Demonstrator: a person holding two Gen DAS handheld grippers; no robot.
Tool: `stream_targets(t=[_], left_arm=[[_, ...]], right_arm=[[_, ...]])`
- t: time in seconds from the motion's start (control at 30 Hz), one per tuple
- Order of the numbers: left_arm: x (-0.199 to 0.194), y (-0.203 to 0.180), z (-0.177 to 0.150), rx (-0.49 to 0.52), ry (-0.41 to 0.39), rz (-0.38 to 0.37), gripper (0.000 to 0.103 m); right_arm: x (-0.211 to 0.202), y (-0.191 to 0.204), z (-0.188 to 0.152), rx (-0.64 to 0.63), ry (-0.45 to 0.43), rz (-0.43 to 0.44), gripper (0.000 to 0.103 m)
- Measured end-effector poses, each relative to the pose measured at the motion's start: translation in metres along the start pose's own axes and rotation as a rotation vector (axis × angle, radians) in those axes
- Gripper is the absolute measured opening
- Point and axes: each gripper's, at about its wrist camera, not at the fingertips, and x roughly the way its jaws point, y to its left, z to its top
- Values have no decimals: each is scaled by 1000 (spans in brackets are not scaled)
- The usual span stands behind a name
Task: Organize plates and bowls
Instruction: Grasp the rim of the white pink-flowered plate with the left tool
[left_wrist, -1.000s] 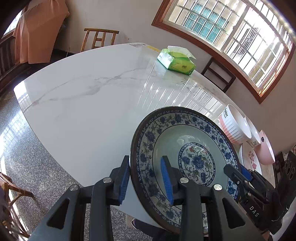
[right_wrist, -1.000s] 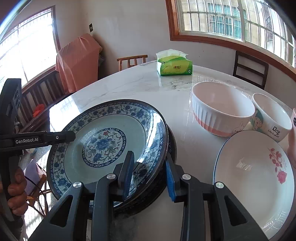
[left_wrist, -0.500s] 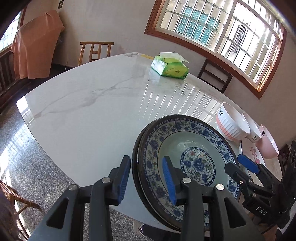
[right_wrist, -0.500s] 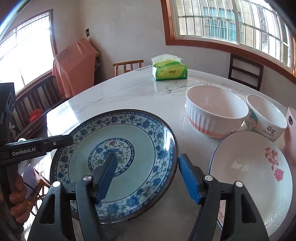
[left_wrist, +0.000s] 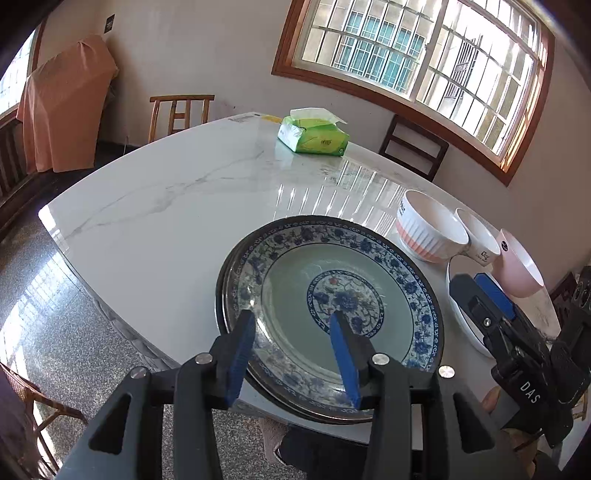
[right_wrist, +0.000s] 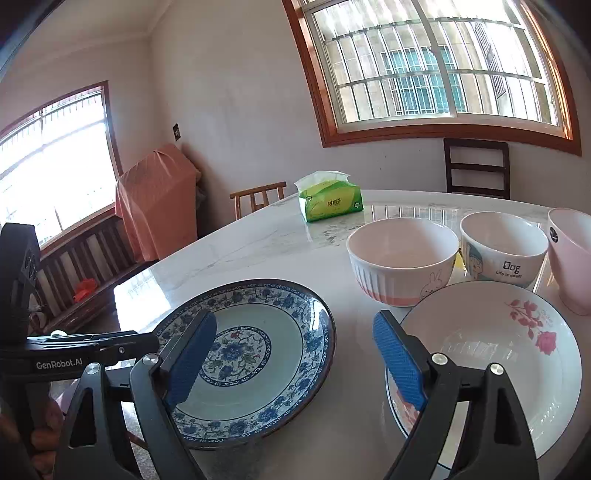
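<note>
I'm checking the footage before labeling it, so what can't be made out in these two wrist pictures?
- Lower plate under the blue patterned plate: only a rim sliver shows, left wrist view.
- Pink bowl: cut off by the right wrist view's edge.
- Floral white plate: mostly hidden behind the right gripper, left wrist view.

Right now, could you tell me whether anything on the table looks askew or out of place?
Slightly: the blue floral plate sits off-centre on a darker plate beneath, whose rim shows along its left edge, and the stack pokes past the table edge. No spills.
</note>
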Motion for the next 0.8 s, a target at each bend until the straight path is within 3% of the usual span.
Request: stream_targets(t=[0.2, 0.3, 0.4, 0.53, 0.63, 0.8], left_arm=[[-3, -45, -17, 91, 41, -42, 43], [-3, -73, -25, 157, 60, -70, 43], [0, -102, -26, 215, 75, -107, 43], [11, -134, -16, 239, 116, -167, 44], [24, -156, 0, 248, 153, -211, 44], [48, -179, 23, 243, 195, -211, 44]], right_arm=[[-37, 1, -11, -47, -75, -80, 86], [-66, -16, -18, -22, -82, -111, 86], [-94, -45, -18, -13, -88, -197, 86], [-111, -111, -12, 117, -29, -271, 86], [-103, -160, -6, 247, 63, -260, 80], [-85, -190, -6, 272, 128, -245, 74]])
